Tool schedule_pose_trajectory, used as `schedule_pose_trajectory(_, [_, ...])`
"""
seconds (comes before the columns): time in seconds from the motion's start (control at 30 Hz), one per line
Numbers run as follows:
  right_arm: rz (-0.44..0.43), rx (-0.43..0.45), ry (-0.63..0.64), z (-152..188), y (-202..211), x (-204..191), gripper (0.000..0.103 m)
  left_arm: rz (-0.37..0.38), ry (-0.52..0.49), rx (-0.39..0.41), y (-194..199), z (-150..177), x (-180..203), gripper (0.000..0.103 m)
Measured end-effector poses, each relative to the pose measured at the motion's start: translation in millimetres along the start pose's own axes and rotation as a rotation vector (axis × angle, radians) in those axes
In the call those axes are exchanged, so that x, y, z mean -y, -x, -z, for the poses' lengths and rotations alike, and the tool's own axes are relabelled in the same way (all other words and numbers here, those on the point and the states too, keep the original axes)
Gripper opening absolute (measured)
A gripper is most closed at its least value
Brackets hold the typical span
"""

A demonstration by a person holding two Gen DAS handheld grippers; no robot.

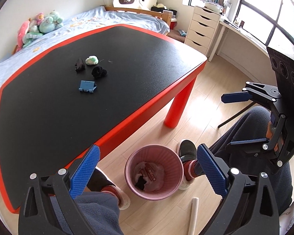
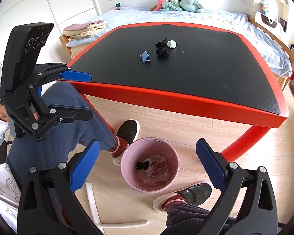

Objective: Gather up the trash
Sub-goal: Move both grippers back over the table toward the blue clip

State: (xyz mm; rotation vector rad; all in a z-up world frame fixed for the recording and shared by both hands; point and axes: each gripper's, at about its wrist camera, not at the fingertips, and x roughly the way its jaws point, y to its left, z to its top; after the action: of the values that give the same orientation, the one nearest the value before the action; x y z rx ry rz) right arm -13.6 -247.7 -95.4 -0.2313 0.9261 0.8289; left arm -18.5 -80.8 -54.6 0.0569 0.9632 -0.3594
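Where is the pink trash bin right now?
The pink trash bin stands on the wooden floor between the person's two feet, just off the red table's near edge, low in the middle of both wrist views.

A red-edged black counter (image 1: pixel 127 62) carries four small things clustered together: a blue clip (image 1: pixel 87 86) nearest, a black scrunchie (image 1: pixel 99 72), a black clip (image 1: pixel 80 65) and a pale green wad (image 1: pixel 92 60) farther back. A pink bin (image 1: pixel 131 162) stands on the wooden floor (image 1: pixel 205 105) beside it.
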Motion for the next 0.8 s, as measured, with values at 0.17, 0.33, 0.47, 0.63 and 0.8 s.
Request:
schedule_pose_trajectory(0.17, [0.011, -0.008, -0.031, -5.8, -0.9, 2.4, 0.097, -0.011, 0.007, 0.014, 5.4, -2.2, -4.6, 0.095])
schedule_pose_trajectory(0.33, [0.027, 0.003, -0.045, -19.2, 0.0, 6.8, 0.097, -0.025, 0.016, 0.029, 8.9, -8.2, -14.9, 0.095])
schedule_pose_trajectory(0.47, [0.029, 0.016, -0.039, -35.6, 0.4, 11.0, 0.098, -0.036, 0.022, 0.038, 9.4, -15.3, -27.2, 0.095])
schedule_pose_trajectory(0.63, [0.033, 0.027, -0.028, -59.0, -5.2, 20.4, 0.098, -0.054, 0.022, 0.048, 8.5, -27.4, -42.7, 0.095])
schedule_pose_trajectory(0.8, [0.040, 0.035, 0.012, -88.4, -15.2, 25.5, 0.098, -0.055, 0.007, 0.041, 2.4, -40.3, -55.7, 0.095])
